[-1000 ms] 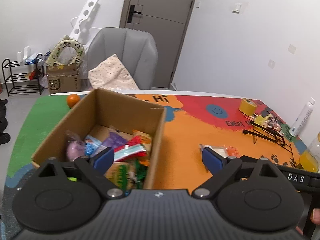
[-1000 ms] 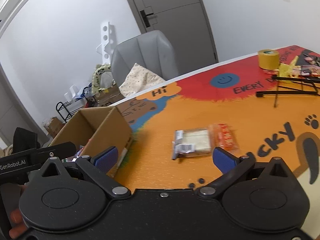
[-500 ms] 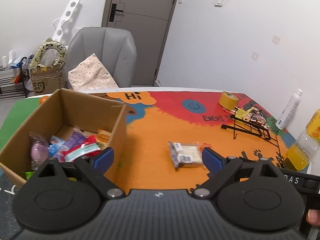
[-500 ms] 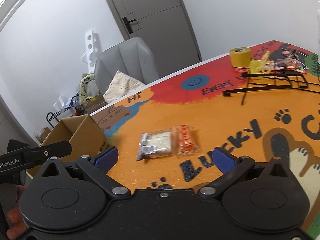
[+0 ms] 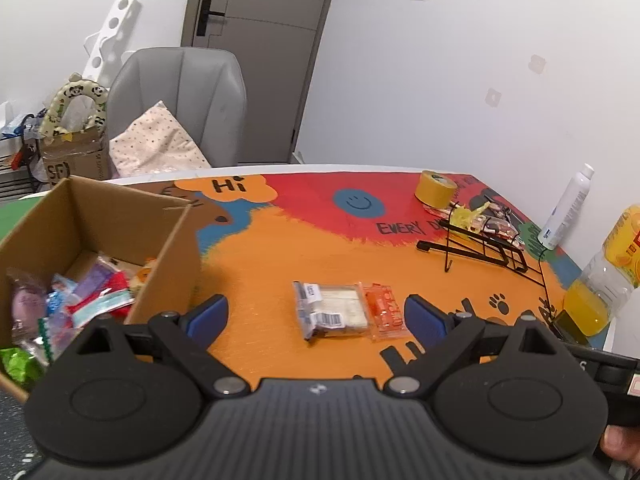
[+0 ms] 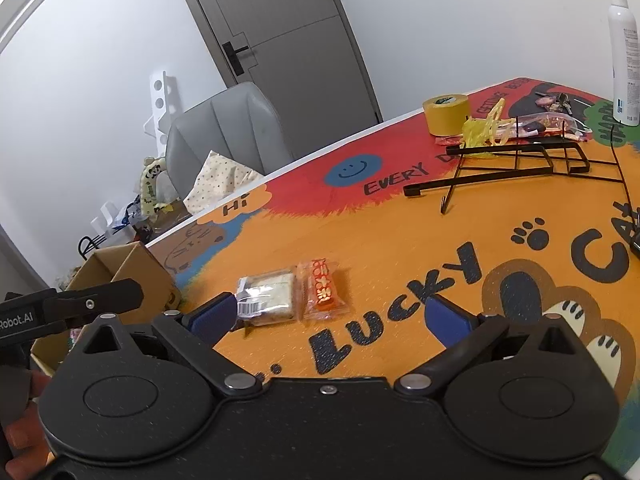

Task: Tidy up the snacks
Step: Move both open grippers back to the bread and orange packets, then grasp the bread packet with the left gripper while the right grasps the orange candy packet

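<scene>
My tongs: black bodies, blue pads [image 5: 425, 319]. Table mat [image 6: 400, 236]: orange field, red band with a blue smiley, black lettering and paw prints. Cardboard box [image 5: 168, 256]: plain brown, holding wrappers in purple, red, pale blue and green. Sandwich pack [image 5: 332, 314]: clear film over white and beige. Small packet [image 5: 385, 311]: orange with white print. Tape roll [image 5: 434, 188]: mustard yellow. Wire rack [image 6: 516, 164]: black. Chair [image 5: 180, 96]: grey

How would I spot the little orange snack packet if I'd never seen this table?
Start at the cardboard box on the colourful table mat. On the orange patch beside it two packets lie side by side. The orange snack packet is the smaller one with red print, on the side away from the box; its neighbour, the clear packet, holds something pale.
</scene>
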